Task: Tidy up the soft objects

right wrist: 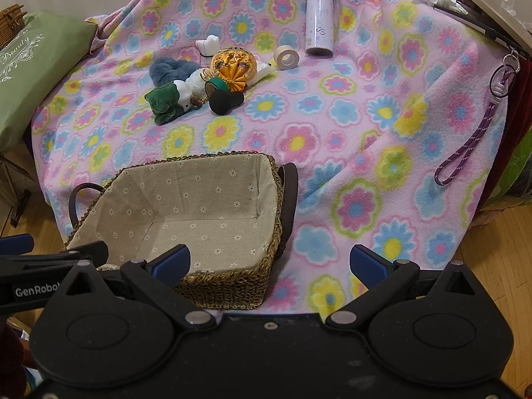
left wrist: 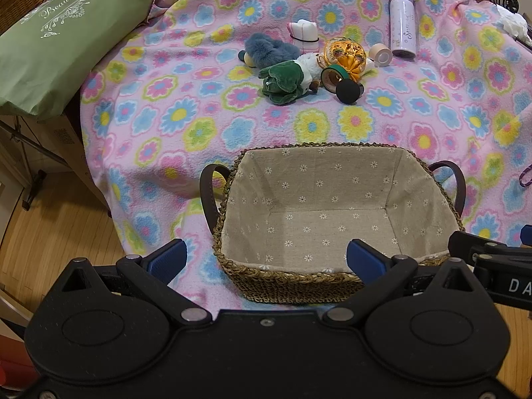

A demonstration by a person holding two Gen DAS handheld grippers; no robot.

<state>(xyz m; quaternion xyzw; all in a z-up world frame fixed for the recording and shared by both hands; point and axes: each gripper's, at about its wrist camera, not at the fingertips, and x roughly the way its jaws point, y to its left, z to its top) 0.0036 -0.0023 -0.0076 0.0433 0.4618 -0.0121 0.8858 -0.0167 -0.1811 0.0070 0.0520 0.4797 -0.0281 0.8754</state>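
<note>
A pink fleece blanket printed with flowers covers the whole surface; at its left edge lies a green pillow lettered "Beauty". Near the front sits a woven basket with a daisy-print cloth lining and dark loop handles, nothing inside it. The left gripper hangs over the basket's near rim, its blue-padded fingers spread wide with nothing between them; the right gripper is just beside it, over the basket's right corner and the blanket, fingers likewise wide apart and holding nothing. Well beyond the basket, a lilac bottle stands upright; a purple lanyard lies at the blanket's right edge. The soft things are clustered at mid-blanket, touching one another: a blue furry plush, a green-and-white plush toy, an orange patterned pouch, a folded white cloth bound by a black band; among them a green tape roll, a black foam ball, and, apart, a beige tape roll.
</note>
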